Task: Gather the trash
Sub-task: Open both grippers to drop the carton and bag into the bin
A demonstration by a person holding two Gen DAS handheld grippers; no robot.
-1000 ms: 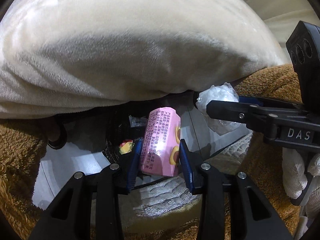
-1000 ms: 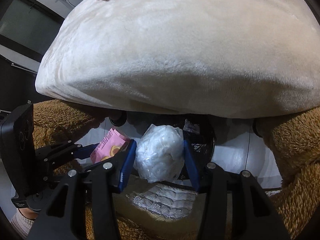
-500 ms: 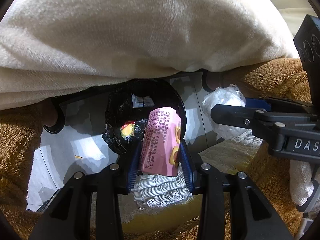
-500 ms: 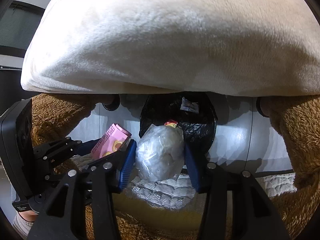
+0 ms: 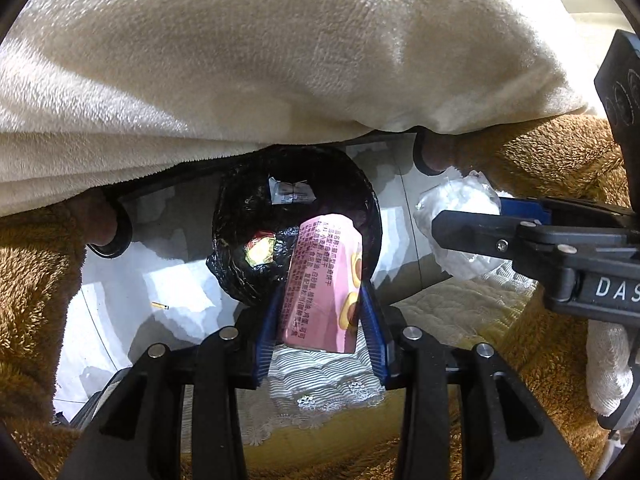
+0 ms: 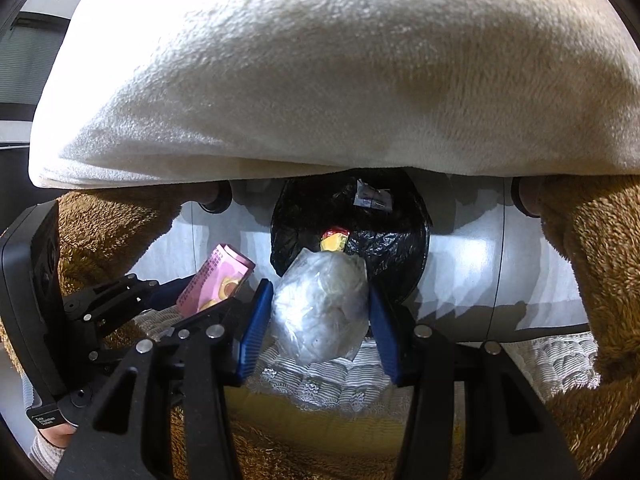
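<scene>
My left gripper [image 5: 320,300] is shut on a pink snack packet [image 5: 324,284], held over the near rim of a round bin lined with a black bag [image 5: 240,240]. The packet also shows in the right wrist view [image 6: 214,284]. My right gripper [image 6: 320,300] is shut on a crumpled clear plastic bag [image 6: 320,308], also above the bin's [image 6: 400,240] near edge. That plastic bag shows at the right of the left wrist view [image 5: 456,208]. Inside the bin lie a yellow-red wrapper [image 5: 260,248] and a small white wrapper [image 5: 290,192].
A cream fleece blanket [image 5: 280,60] overhangs the bin's far side. Brown plush fabric [image 6: 592,260] flanks both sides. The bin stands on a pale tiled floor [image 5: 160,288]. A lace-edged yellow cushion [image 6: 328,408] lies just below both grippers. A small scrap [image 5: 159,305] lies on the floor.
Both grippers have risen and tilted down, so the bin has come fully into view beneath the blanket edge. Both grips are unchanged.
</scene>
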